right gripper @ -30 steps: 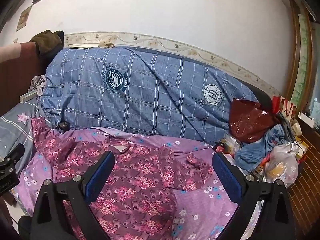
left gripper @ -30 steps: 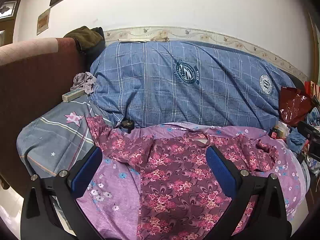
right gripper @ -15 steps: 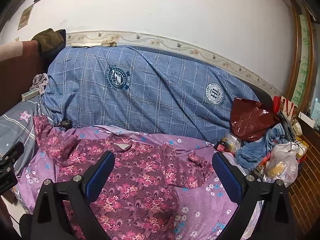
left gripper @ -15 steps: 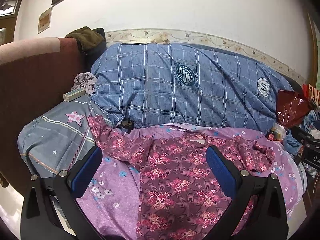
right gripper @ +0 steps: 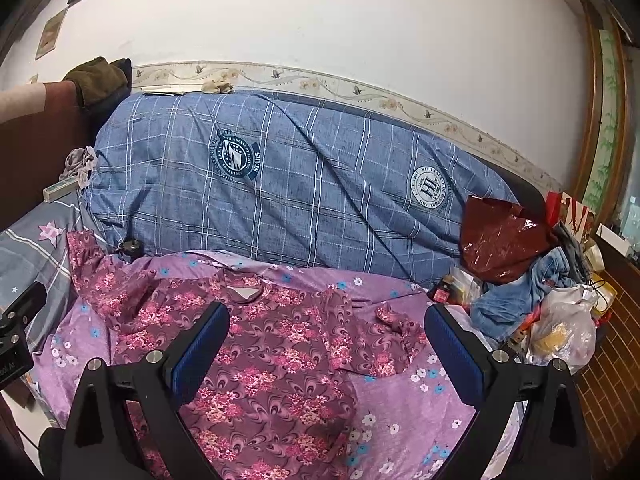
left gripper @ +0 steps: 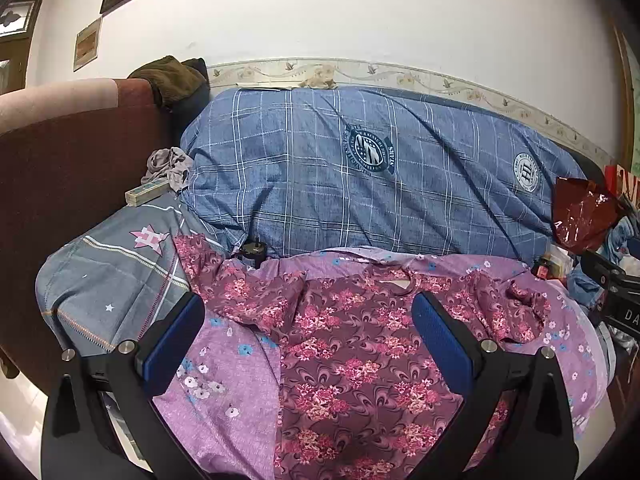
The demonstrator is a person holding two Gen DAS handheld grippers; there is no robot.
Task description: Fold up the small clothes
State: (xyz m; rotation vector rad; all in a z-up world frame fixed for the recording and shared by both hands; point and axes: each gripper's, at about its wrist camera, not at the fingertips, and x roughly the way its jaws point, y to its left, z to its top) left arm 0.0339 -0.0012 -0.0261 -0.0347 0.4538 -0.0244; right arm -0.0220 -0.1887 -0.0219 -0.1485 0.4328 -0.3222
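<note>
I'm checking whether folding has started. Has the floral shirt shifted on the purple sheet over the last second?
No. The floral shirt lies spread as before, its collar the same way from the blue plaid quilt; only the cameras drifted slightly.

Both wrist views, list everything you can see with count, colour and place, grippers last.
Shirt: one, maroon floral, spread flat on the purple sheet, sleeves out.
Sheet: one, purple with small flowers, under the shirt.
Quilt: one, blue checked with two round badges, rolled along the wall behind the shirt.
Pillow: one, grey with a pink star, left of the shirt.
Headboard: one, dark red, far left.
Olive cloth: one, on the headboard's top.
Red bag: one, shiny, right end of the quilt.
Blue garment: one, crumpled, below the red bag.
Plastic bag: one, whitish, far right.
Left gripper: one, black with blue pads, open above the shirt.
Right gripper: one, same colours, open above the shirt.
</note>
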